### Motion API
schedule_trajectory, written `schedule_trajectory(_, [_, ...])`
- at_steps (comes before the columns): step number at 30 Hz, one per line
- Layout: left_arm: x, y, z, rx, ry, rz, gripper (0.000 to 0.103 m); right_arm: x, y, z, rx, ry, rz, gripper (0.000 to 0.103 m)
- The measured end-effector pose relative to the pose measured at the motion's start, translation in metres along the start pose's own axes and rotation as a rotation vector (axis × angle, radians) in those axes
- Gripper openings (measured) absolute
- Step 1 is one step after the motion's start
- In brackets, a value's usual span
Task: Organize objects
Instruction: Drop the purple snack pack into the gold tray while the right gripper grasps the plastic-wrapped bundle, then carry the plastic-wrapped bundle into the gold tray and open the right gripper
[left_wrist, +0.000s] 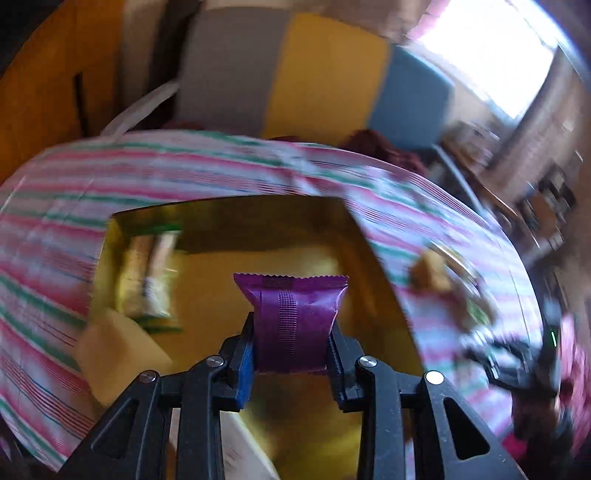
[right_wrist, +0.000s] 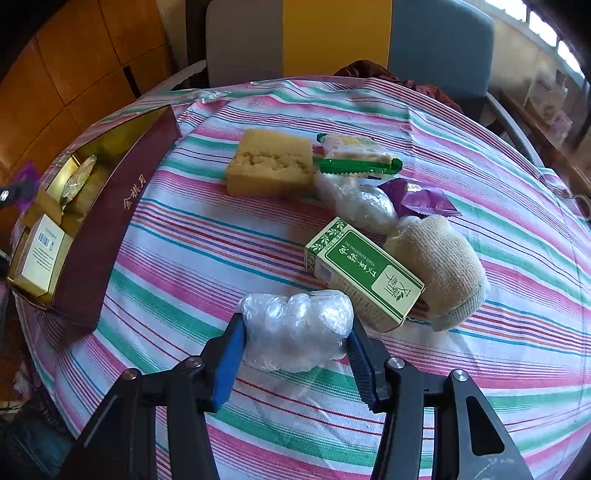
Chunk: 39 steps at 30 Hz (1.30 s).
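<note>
Right wrist view: two clear plastic bundles, one clamped in the right claw (right_wrist: 295, 341) beside the green box (right_wrist: 364, 271). Left claw (left_wrist: 291, 352) grips one purple packet (left_wrist: 293, 317) over the gold-lined box (left_wrist: 332, 236).

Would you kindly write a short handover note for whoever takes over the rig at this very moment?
Left gripper: shut on a purple packet, held over the open gold-lined box.
Right gripper: shut on a clear plastic bundle above the striped tablecloth.
Done: a green-edged snack pack and a small white carton already lie in the box.
Left: on the cloth remain the sponge-like block, green wrapped snack, another plastic bundle, a second purple packet, green and white box and beige sock roll.
</note>
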<state>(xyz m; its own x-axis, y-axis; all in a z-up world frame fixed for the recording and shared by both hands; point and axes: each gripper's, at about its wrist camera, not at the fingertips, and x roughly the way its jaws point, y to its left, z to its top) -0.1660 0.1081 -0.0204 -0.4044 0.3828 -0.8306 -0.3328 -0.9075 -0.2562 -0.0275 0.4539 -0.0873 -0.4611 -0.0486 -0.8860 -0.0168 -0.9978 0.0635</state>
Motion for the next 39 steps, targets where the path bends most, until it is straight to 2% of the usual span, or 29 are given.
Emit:
schedule_trajectory(2, [0.013,0.019,0.015,-0.056,0.009,0.033,0.032,0.000,0.000,0.000,0.001,0.000,-0.001,0.053])
schedule_trajectory(6, [0.044,0.038,0.034,-0.091,0.065,0.060,0.032,0.001,0.000,0.000,0.000,-0.002,-0.003,0.053])
schedule_trajectory(11, [0.079,0.045,0.054,-0.078,0.112,0.108,0.033,0.002,-0.001,0.001,0.002,-0.002,-0.002,0.053])
schedule_trajectory(13, [0.090,0.052,0.057,-0.106,0.130,0.130,0.034,0.003,-0.002,0.001,0.003,-0.003,-0.002,0.053])
schedule_trajectory(16, [0.104,0.058,0.060,-0.120,0.162,0.144,0.043,0.003,-0.002,0.001,0.002,-0.005,-0.004,0.053])
schedule_trajectory(19, [0.106,0.063,0.061,-0.133,0.147,0.165,0.047,0.004,-0.002,0.002,0.002,-0.006,-0.006,0.053])
schedule_trajectory(23, [0.088,0.060,0.057,-0.142,0.107,0.150,0.058,0.004,-0.002,0.003,0.005,-0.009,-0.010,0.053])
schedule_trajectory(27, [0.065,0.058,0.054,-0.145,0.066,0.151,0.059,0.004,-0.001,0.003,0.009,-0.012,-0.016,0.053])
schedule_trajectory(30, [0.035,0.053,0.047,-0.150,-0.006,0.145,0.059,0.002,-0.002,0.003,0.018,-0.021,-0.029,0.053])
schedule_trajectory(34, [-0.015,0.030,0.018,-0.081,-0.120,0.182,0.059,0.000,-0.004,0.003,0.042,-0.034,-0.026,0.053])
schedule_trajectory(39, [-0.062,0.007,-0.024,-0.007,-0.226,0.221,0.059,-0.003,-0.003,0.003,0.071,-0.042,-0.021,0.053])
